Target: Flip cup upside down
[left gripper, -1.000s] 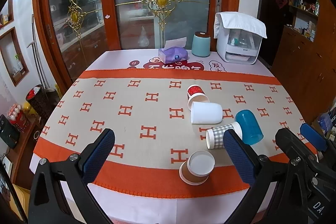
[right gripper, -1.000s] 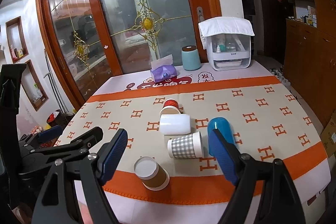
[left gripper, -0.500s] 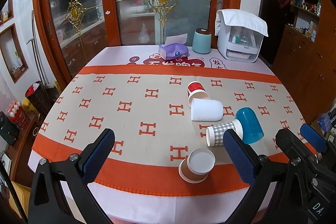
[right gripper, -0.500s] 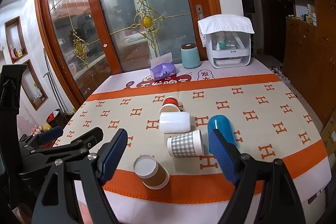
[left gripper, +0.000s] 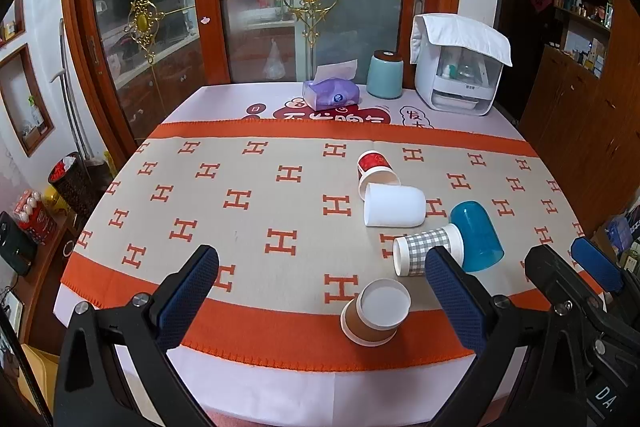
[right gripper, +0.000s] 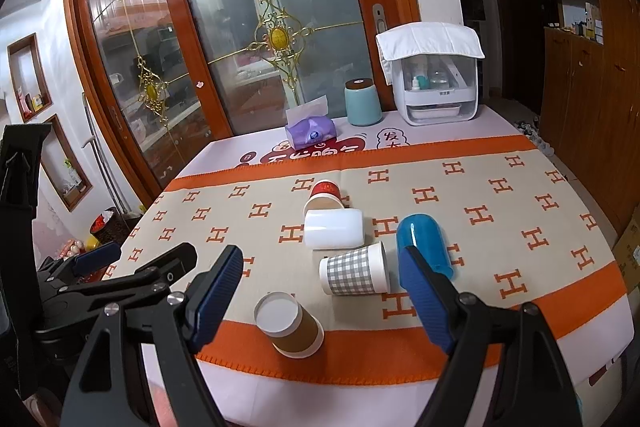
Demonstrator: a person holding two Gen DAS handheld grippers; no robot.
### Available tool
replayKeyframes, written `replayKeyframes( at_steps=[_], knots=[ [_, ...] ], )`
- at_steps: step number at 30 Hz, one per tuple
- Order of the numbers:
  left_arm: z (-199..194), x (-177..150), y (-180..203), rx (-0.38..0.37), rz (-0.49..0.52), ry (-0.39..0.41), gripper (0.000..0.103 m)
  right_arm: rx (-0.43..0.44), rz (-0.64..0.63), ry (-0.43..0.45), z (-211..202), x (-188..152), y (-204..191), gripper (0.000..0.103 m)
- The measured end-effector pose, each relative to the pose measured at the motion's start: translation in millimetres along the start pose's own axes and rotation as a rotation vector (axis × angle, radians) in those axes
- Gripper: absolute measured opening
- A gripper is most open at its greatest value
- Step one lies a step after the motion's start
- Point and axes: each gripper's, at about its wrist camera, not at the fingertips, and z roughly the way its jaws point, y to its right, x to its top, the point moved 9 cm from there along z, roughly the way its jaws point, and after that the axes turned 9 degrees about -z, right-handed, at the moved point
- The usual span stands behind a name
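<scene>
Several cups lie on their sides on the orange-and-beige H-patterned cloth (left gripper: 256, 211): a red paper cup (left gripper: 374, 167), a white cup (left gripper: 394, 205), a grey checked cup (left gripper: 426, 253), a blue plastic cup (left gripper: 476, 235) and a brown paper cup (left gripper: 374, 311) nearest the front edge. They also show in the right wrist view: red (right gripper: 326, 195), white (right gripper: 334, 229), checked (right gripper: 356, 273), blue (right gripper: 424, 243), brown (right gripper: 290, 323). My left gripper (left gripper: 320, 283) is open and empty above the front edge. My right gripper (right gripper: 320, 287) is open and empty, beside it.
At the back of the table stand a purple tissue pack (left gripper: 330, 95), a teal canister (left gripper: 385, 74) and a white appliance with a towel on top (left gripper: 458, 67). Glass doors are behind. A wooden cabinet (left gripper: 580, 131) is on the right.
Both grippers have drawn back and risen slightly, so the table looks a little farther off. The cups have not moved. Both grippers stay open.
</scene>
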Motion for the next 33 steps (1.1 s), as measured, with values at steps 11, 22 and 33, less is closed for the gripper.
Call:
replayKeyframes(
  at_steps=[11,22,33],
  knots=[
    [2.6,-2.1,-0.4,0.004,0.003,-0.009,0.102,0.001,0.005,-0.004,1.5,-3.2,0.1,0.081],
    [4.9,-3.2,-0.7,0.006,0.005,-0.023,0.102,0.005,0.011,-0.011,3.4,-7.3,-0.4,0.081],
    [6.3,-4.0,-0.3,0.008,0.005,-0.033,0.102,0.007,0.014,-0.015,3.6,-11.4,-2.4,0.081]
  ],
)
